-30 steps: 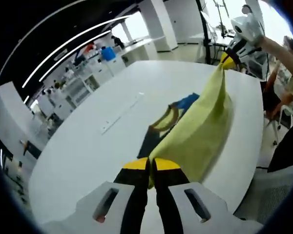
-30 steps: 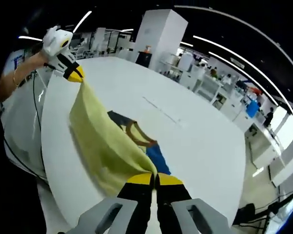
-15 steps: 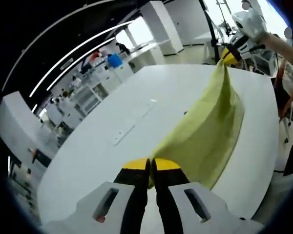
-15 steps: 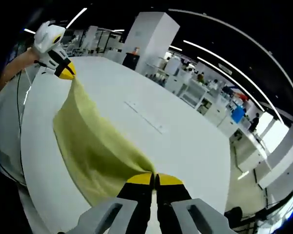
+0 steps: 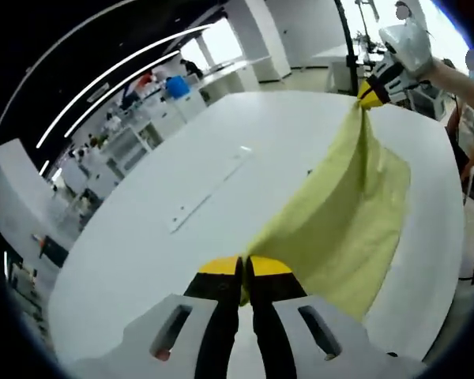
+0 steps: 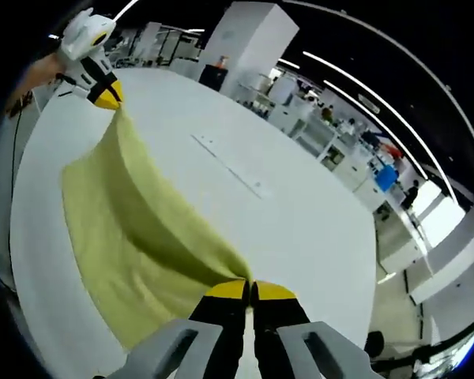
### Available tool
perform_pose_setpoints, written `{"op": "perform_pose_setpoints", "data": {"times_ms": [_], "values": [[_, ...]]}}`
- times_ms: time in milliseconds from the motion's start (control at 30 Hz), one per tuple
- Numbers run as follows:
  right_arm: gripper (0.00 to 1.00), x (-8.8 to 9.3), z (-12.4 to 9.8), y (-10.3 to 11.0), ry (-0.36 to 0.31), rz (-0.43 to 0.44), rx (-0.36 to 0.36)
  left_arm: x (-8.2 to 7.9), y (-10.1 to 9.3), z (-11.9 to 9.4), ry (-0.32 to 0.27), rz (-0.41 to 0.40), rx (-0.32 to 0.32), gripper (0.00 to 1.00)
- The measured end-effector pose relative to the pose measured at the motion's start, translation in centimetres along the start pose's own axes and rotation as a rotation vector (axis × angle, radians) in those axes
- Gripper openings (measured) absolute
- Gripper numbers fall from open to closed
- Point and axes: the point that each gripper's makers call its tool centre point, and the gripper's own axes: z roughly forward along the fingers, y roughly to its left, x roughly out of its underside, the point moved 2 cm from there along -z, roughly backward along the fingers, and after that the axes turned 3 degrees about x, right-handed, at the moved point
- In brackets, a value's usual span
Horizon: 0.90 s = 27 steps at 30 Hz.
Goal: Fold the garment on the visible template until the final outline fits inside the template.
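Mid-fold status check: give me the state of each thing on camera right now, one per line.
Left tool: shut on the yellow garment's edge.
Right tool: shut on the yellow garment's opposite edge.
Yellow garment: stretched between both tools, hanging in a sagging sheet above the table.
White table: bare where visible; template not visible.

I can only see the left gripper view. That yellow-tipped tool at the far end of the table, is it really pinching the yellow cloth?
Observer: Yes. The right gripper view looks along the right gripper, and its jaws are shut on a corner of the yellow garment.
Operator: What does my own tool look like from there?
Observer: The left gripper is white with yellow tips and sits at the end of a person's arm. The garment sags between the two tools.
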Motion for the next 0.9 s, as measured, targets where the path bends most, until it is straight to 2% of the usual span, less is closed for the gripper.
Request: {"op": "perform_pose_setpoints", "data": {"times_ms": [233,333,400,500,633,800,900], "values": [[0.00,1.2,3.6,0.3,0.049,0.003,-0.030,1.9,0.5,3.4,0.020,-0.067,0.049,0.01],[0.00,1.7,4.9,0.6,0.070,0.015,-0.068,2.9,0.7,4.7,0.028,-0.087,0.073,0.01],[0.00,2.2,5.7,0.7,0.082,0.021,-0.085,3.5,0.6,5.5,0.029,-0.138,0.100,0.01],[0.00,2.9,6.7,1.0,0.097,0.022,-0.123,4.5,0.7,7.0,0.040,-0.172,0.128,0.01],[0.00,3.5,7.9,1.3,0.113,0.022,-0.156,5.6,0.6,8.4,0.066,-0.197,0.153,0.01],[0.00,4.4,8.9,1.8,0.136,0.029,-0.195,6.3,0.6,9.3,0.072,-0.201,0.170,0.01],[0.00,4.9,9.5,1.9,0.142,0.012,-0.209,7.0,0.7,9.9,0.095,-0.190,0.174,0.01]]}}
